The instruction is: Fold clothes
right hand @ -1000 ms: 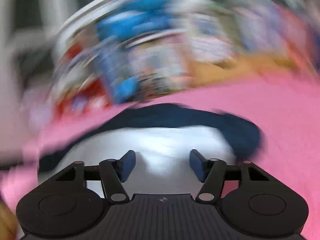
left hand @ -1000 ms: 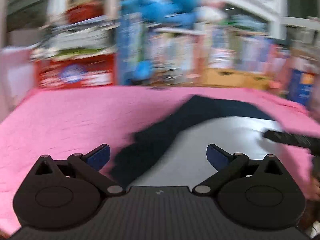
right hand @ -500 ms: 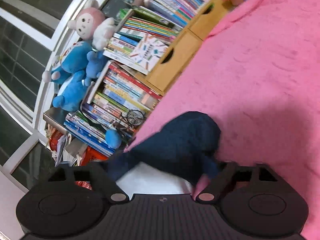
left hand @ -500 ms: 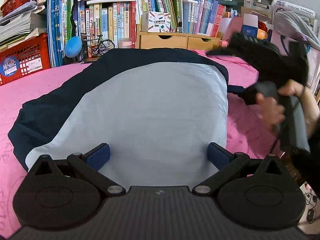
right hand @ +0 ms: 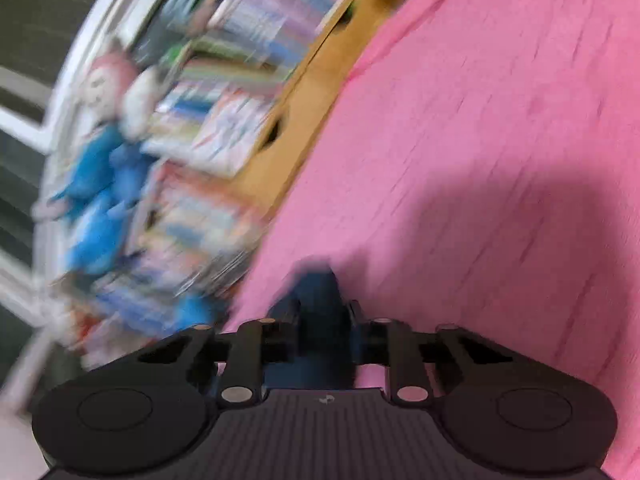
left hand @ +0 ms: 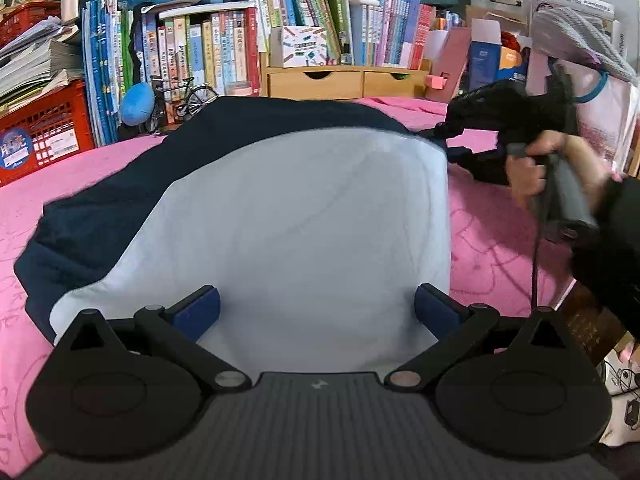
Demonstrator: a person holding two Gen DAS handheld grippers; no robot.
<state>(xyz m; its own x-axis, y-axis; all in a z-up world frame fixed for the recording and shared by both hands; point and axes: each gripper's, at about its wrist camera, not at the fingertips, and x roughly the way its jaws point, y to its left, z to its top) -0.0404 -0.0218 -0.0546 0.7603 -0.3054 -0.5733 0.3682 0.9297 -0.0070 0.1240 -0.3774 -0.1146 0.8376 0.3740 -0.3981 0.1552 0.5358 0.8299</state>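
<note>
1. Shirt (left hand: 304,216) is lying flat on pink blanket (left hand: 100,168), light body running straight ahead of left gripper (left hand: 316,308), navy sleeve trailing off to its left.
2. Left gripper is sitting spread wide over the near hem, pinching nothing.
3. Right gripper (right hand: 320,320) is working the far right edge, jaws just closing, pinching navy cloth there.

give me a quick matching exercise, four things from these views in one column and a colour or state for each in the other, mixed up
Things:
1. left gripper
2. right gripper
3. bed cover
4. crate

States or colours:
a. red
b. shut on the dark sleeve, having just closed
c. pink
d. fingers wide apart over the pale shirt

Pairs: 1-d, 2-b, 3-c, 4-a
</note>
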